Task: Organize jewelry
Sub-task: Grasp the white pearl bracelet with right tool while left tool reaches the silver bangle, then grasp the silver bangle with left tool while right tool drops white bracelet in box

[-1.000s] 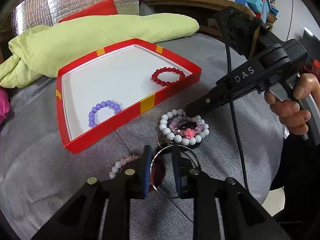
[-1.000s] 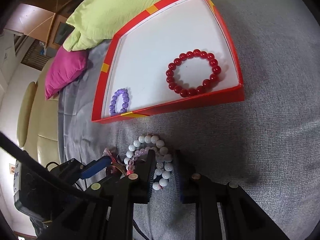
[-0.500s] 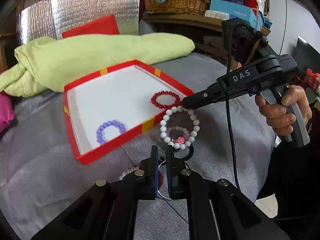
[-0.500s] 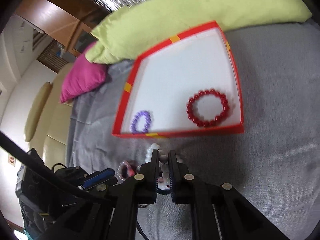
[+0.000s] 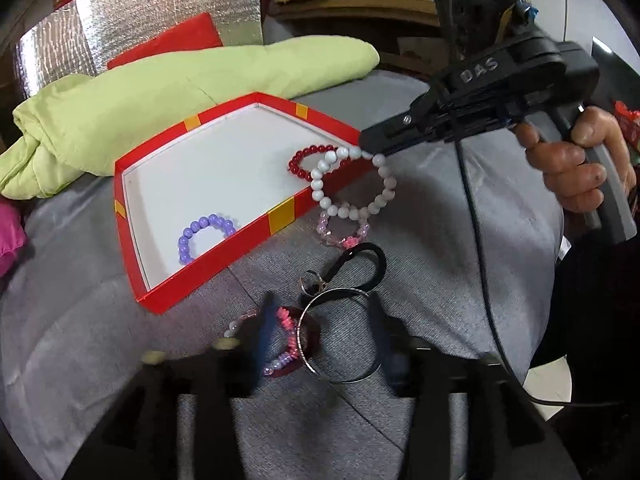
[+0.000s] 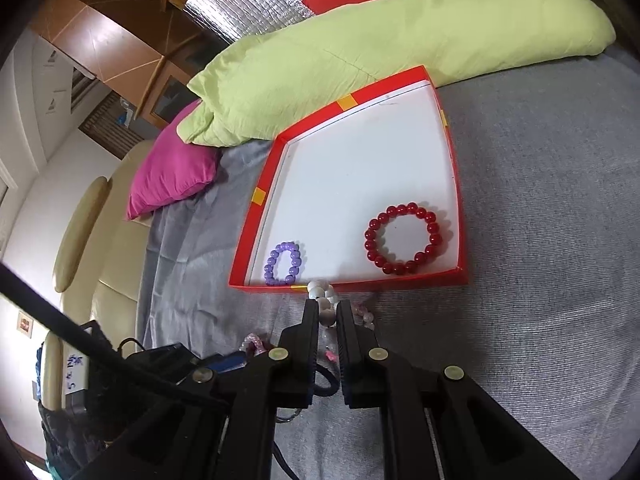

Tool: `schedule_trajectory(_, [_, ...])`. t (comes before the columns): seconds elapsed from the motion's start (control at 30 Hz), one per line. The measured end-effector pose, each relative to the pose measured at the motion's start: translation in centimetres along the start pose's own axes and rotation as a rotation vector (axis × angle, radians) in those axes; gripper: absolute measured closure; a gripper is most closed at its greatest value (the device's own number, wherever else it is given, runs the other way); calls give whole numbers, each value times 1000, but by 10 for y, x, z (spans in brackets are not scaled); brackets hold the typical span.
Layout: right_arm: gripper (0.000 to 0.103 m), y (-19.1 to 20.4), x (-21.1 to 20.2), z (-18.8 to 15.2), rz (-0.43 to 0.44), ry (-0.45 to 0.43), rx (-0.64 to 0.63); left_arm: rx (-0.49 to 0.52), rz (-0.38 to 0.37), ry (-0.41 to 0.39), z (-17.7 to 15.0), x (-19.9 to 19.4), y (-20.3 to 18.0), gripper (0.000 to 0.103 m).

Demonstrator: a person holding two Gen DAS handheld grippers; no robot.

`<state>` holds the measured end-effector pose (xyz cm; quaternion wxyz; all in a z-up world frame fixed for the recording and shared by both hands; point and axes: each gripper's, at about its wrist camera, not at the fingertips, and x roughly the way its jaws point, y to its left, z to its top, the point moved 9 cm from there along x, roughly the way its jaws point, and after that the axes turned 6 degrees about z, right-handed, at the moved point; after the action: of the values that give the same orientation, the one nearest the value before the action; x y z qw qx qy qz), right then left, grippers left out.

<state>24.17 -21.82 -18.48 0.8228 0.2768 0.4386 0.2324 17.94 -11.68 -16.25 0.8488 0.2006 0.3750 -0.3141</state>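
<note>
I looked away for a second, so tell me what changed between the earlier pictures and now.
The right gripper closed on the white bead bracelet and lifted it off the grey cloth; it now dangles beside the red tray. The pink bracelet it lay on was left behind. The left gripper shut briefly and its jaws are opening again, empty, around the metal ring. Tray, red bracelet and purple bracelet stayed put.

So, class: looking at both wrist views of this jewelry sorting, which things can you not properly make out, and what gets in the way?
- Left gripper, left wrist view: motion-blurred as its jaws open.
- Pink beaded bracelet, left wrist view: partly behind a blurred finger.
- White bead bracelet, right wrist view: mostly hidden by the right gripper clamping it.
- Black cord loop, right wrist view: mostly hidden under the fingers.
- Red bracelet, left wrist view: partly overlapped by the hanging white beads.
</note>
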Motion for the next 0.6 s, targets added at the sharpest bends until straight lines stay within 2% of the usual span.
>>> schedule_trajectory(0.03, [93, -1, 1, 0, -1, 2, 4, 1, -4, -9, 0, -2, -3, 35])
schedule_trajectory(0.1, [93, -2, 2, -1, -6, 7, 9, 25, -6, -8, -2, -3, -11, 32])
schedule_trajectory(0.2, [93, 0, 5, -2, -10, 13, 0, 47, 32, 44, -9, 9, -20, 30])
schedule_trajectory(0.27, [93, 0, 7, -3, -12, 13, -2, 62, 57, 104, -18, 21, -25, 30])
schedule_trajectory(0.33, [93, -1, 6, -2, -13, 10, 2, 92, 95, 116, -21, 25, -28, 30])
schedule_trajectory(0.4, [93, -2, 5, -1, -10, 5, 7, 115, 110, 111, -23, 25, -29, 30])
schedule_trajectory(0.53, [93, -3, 2, 1, -6, -5, 10, 100, 88, 87, -23, 24, -27, 30])
schedule_trajectory(0.57, [93, -3, 1, 1, -7, -7, 9, 89, 92, 84, -23, 24, -22, 31])
schedule_trajectory(0.6, [93, -2, 0, 2, -5, -8, 9, 82, 94, 80, -23, 24, -20, 36])
